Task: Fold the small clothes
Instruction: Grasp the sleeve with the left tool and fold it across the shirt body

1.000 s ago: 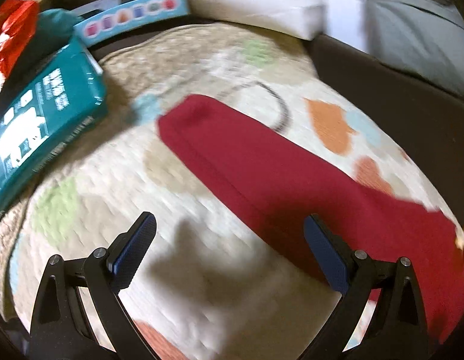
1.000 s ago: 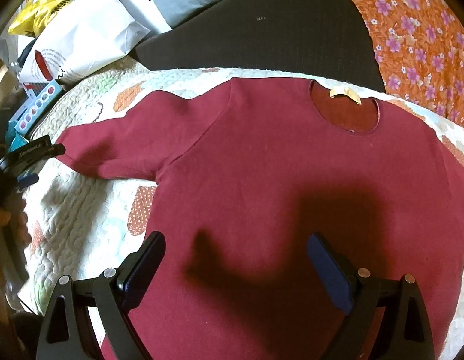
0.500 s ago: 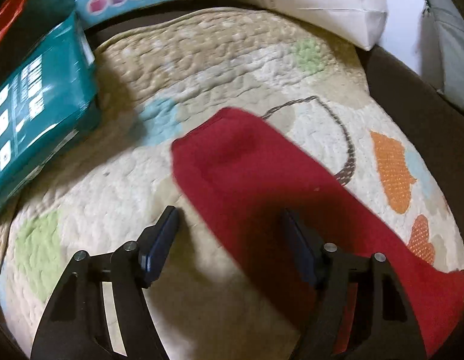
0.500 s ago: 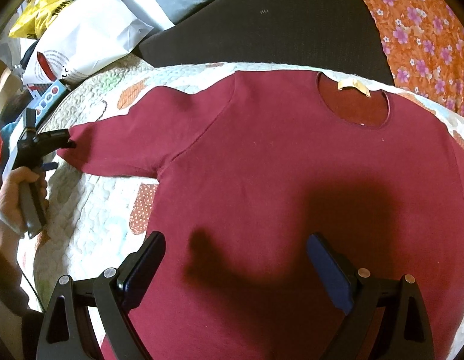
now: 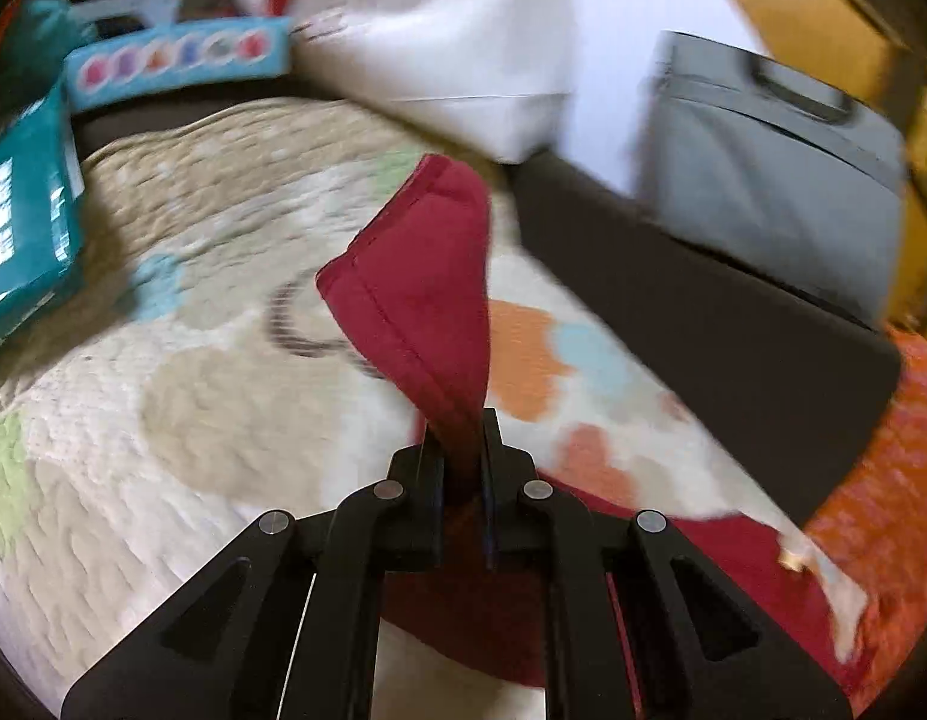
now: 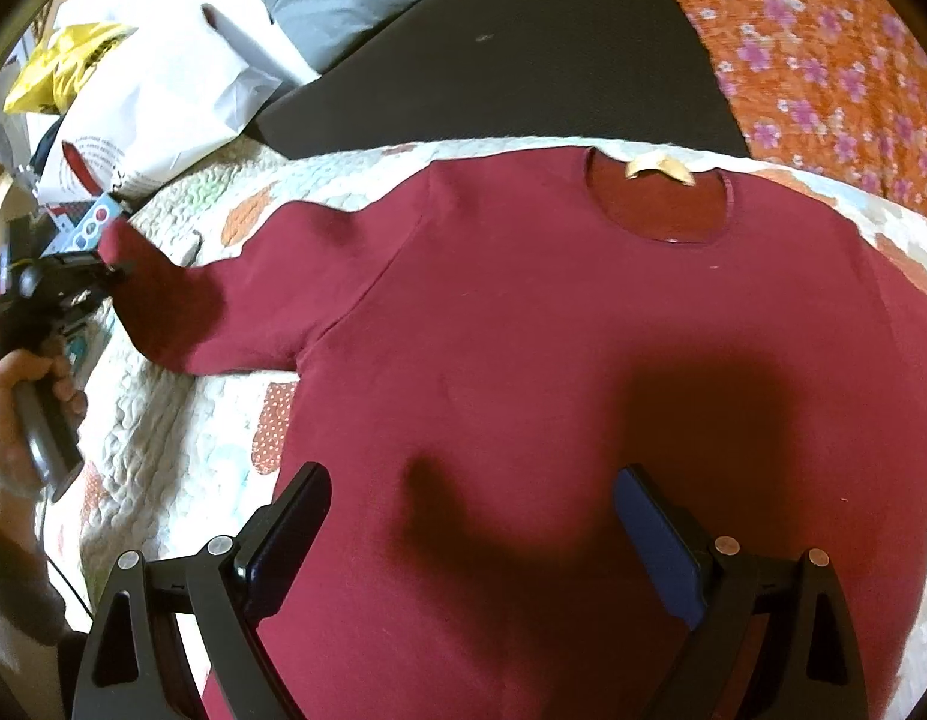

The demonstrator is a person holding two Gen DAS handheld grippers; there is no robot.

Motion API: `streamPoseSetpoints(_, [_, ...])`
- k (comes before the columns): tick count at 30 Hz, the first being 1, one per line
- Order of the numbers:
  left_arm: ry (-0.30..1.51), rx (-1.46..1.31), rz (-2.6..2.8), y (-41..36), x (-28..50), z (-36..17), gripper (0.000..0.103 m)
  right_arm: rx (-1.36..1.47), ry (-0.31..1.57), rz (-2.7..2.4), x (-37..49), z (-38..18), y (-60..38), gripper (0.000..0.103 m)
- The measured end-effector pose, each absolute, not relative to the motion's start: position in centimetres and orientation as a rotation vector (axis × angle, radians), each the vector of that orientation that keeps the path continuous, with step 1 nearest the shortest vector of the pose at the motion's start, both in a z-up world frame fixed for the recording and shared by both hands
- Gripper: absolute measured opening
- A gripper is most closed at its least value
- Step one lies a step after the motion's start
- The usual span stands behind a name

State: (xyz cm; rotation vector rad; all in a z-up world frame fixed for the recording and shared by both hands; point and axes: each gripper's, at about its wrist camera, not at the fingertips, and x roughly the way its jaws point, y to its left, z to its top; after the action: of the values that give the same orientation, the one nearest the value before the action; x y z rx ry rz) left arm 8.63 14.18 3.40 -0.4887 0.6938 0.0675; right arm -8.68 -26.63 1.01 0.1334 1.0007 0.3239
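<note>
A dark red long-sleeved top (image 6: 523, 330) lies flat on a patterned quilt (image 6: 163, 420), neck opening with a tan label (image 6: 658, 167) at the far side. My left gripper (image 5: 460, 438) is shut on the end of the left sleeve (image 5: 421, 276) and holds the cuff lifted off the quilt; it also shows in the right wrist view (image 6: 112, 270). My right gripper (image 6: 469, 516) is open and empty above the top's lower body, casting a shadow on it.
A teal box (image 5: 25, 222), a blue toy box (image 5: 175, 60) and a white bag (image 5: 451, 42) sit at the quilt's far left edge. A grey bag (image 5: 763, 168), a dark cushion (image 6: 493, 60) and an orange flowered cloth (image 6: 823, 42) lie beyond.
My left gripper closed on the sleeve end and lifted it off the quilt. My right gripper stayed open in place above the top.
</note>
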Motion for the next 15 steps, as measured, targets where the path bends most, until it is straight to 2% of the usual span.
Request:
streamPoseSetpoints(6, [0.737,-0.345,-0.16,3.9,5.7,4.7,0.008,0.159,0.973,0.294,-8.8,2.1,-28.8,0.094])
streamPoseSetpoints(11, [0.836,-0.201,-0.285,-4.4,4.6,1.3,0.008,0.209,0.95,0.266,-8.4,2.5,-30.5,0.094])
streamPoseSetpoints(15, [0.915,-0.14,-0.338,-7.4,4.9,-1.3,0.008,0.256,0.977,0.262,-7.9,1.5,-31.7,0.094])
